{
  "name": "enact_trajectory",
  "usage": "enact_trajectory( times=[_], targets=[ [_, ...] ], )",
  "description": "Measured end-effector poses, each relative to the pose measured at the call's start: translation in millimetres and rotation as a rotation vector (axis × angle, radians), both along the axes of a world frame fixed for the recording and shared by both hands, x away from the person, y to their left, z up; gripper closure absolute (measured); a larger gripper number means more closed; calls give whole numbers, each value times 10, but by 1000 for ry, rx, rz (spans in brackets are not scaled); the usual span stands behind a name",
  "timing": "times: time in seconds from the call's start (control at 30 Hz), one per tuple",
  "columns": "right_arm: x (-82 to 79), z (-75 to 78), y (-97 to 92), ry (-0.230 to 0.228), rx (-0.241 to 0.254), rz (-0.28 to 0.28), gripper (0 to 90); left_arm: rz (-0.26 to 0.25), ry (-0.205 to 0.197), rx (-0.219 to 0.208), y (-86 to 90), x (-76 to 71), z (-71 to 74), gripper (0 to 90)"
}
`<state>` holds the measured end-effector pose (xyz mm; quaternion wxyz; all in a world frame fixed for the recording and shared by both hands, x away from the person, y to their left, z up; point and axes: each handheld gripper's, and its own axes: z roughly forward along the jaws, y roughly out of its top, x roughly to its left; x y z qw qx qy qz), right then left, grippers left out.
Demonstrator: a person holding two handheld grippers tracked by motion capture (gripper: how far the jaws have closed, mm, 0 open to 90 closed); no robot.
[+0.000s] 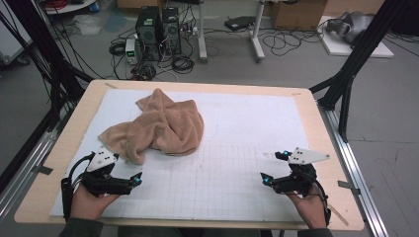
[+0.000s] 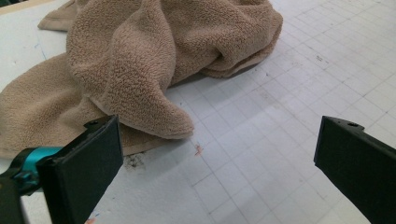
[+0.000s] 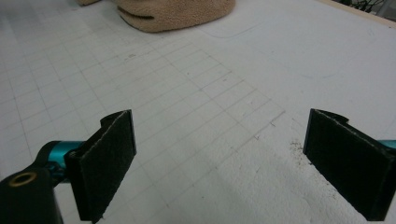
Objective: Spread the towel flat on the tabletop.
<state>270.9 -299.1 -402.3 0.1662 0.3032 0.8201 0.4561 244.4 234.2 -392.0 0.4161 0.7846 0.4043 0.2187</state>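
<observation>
A crumpled tan towel (image 1: 160,127) lies in a heap on the left half of the white gridded mat (image 1: 237,143). My left gripper (image 1: 128,170) rests near the front left, just short of the towel's near corner, open with nothing between its jaws. In the left gripper view the towel (image 2: 154,56) bulks close ahead, one folded flap reaching toward the gap of the left gripper (image 2: 218,128). My right gripper (image 1: 272,167) sits at the front right over bare mat, open and empty. From the right gripper (image 3: 223,119) the towel (image 3: 177,11) lies far off at the top.
The mat covers a wooden table (image 1: 316,118) with a bare rim all round. Black frame posts (image 1: 346,79) stand at both back corners. On the floor beyond are computer towers (image 1: 158,32), tangled cables and cardboard boxes.
</observation>
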Motion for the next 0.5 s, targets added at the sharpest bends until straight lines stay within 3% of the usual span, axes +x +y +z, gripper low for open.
enact_trajectory(
  times=[0.5],
  targets=[
    [20, -11, 10, 8, 12, 11, 87, -9, -9, 6, -2, -47, -18, 18]
  ],
)
